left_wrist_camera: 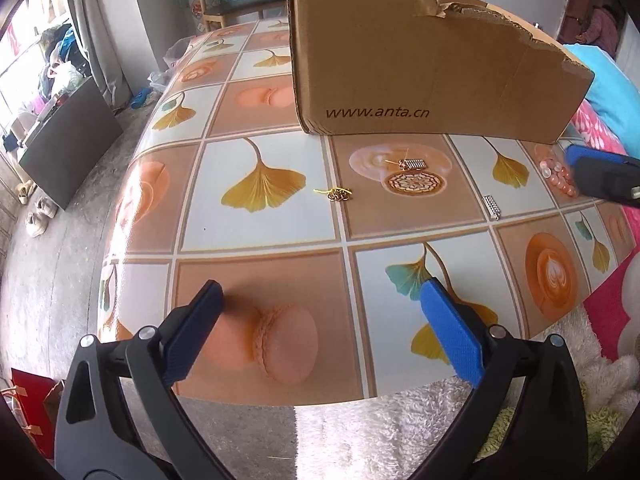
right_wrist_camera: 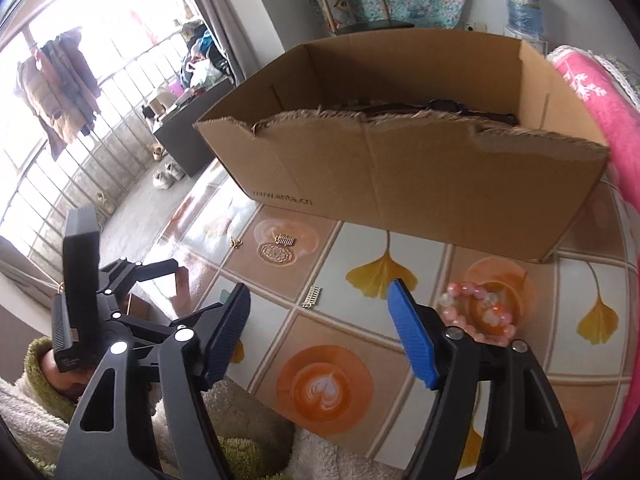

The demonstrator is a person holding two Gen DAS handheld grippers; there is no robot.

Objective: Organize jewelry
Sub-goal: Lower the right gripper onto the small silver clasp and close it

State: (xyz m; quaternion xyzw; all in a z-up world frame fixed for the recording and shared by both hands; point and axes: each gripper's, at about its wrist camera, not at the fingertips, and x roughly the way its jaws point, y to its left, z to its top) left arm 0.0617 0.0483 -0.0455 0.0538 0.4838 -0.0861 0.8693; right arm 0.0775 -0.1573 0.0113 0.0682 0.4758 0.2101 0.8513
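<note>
- Left gripper [left_wrist_camera: 320, 304] and right gripper [right_wrist_camera: 320, 320] both stand released, holding nothing.
- Bracelet [right_wrist_camera: 478, 312] may roll away.
- Gold chain [left_wrist_camera: 339, 194] lies flat; pads could slip on it.

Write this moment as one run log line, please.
left hand-held gripper: open, empty | right hand-held gripper: open, near pink bead bracelet | cardboard box: open
</note>
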